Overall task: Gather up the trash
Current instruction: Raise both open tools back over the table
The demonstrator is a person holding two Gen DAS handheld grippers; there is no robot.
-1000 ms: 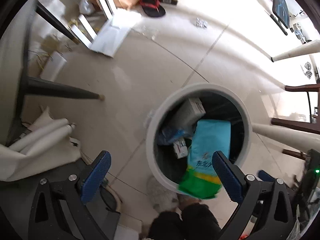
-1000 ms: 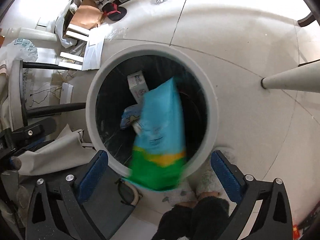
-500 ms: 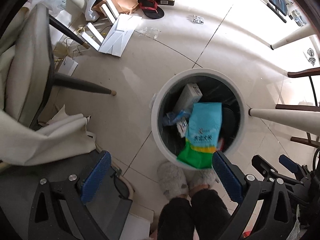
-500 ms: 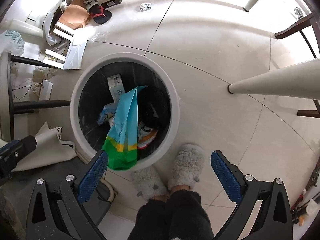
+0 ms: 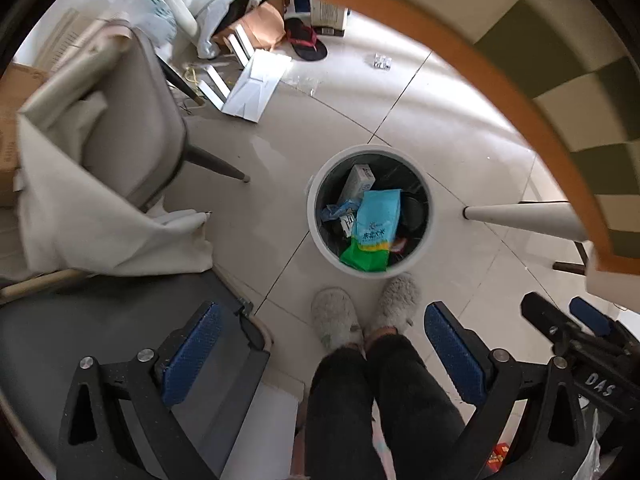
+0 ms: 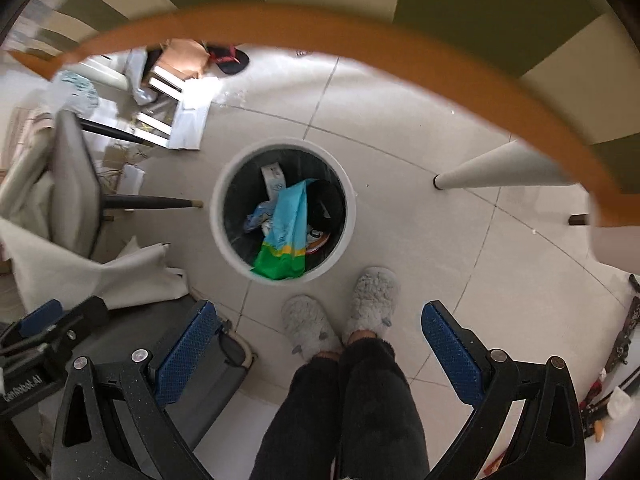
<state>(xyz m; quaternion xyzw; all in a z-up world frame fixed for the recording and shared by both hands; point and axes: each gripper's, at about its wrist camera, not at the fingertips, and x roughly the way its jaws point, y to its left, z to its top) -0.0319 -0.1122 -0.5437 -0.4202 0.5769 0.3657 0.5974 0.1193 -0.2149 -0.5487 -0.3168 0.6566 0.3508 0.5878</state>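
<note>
Half the bag (image 5: 376,222) below bin rim (image 5: 320,236)

Each black-framed gripper (image 5: 320,356) (image 6: 316,352) carries blue textured pads (image 5: 192,354) and silver screws (image 6: 138,355); the person wears fuzzy grey slippers (image 6: 308,330) and dark fleece trousers (image 6: 340,412).

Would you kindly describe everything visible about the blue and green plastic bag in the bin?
The blue and green plastic bag is a flat, crinkled pouch: light blue upper part with dark printed characters, a thin yellow band, then a green end. It lies tilted inside the round white waste bin, the green end propped on the near rim toward the grey slippers, the blue end sloping down onto other rubbish. Neither gripper touches it.
</note>
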